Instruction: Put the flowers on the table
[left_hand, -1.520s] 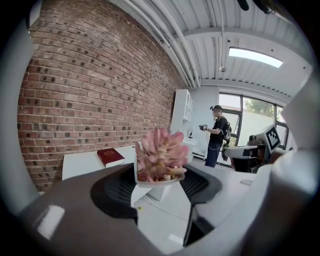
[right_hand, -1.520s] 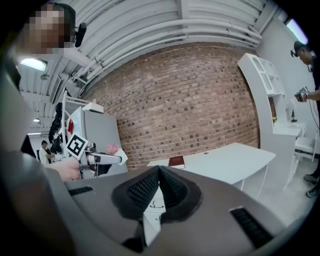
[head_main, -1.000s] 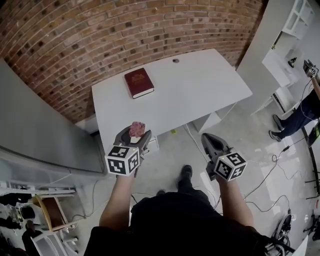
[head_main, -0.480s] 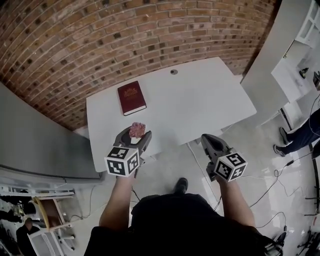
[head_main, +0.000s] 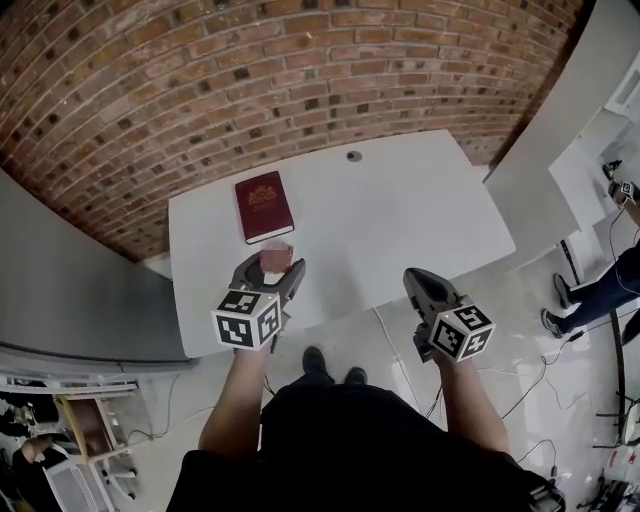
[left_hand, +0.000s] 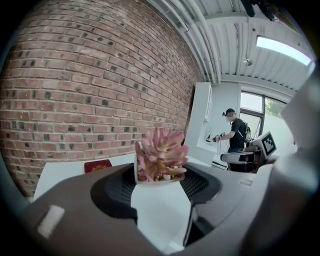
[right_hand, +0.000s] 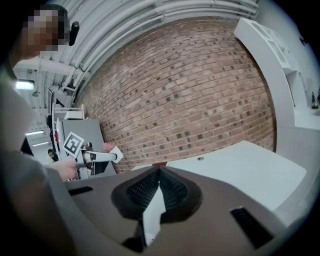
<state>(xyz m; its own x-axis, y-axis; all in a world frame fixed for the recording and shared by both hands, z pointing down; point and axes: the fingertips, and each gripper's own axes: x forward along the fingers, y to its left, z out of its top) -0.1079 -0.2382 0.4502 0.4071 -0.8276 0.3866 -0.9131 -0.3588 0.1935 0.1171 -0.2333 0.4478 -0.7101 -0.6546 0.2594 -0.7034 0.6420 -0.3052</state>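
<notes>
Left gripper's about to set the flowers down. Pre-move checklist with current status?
1. Grip: ok. The left gripper is shut on the flower pot, which sits upright between the jaws.
2. Pot over the table: ok in the head view, where it shows inside the near edge.
3. Height above the tabletop: cannot tell.
4. Landing spot: ok. There is bare white surface ahead and to the right.
5. Red book: watch it. It lies just beyond the pot, so set down short of it or beside it.
6. Right gripper: ok. It is shut, empty and off to the side.
</notes>
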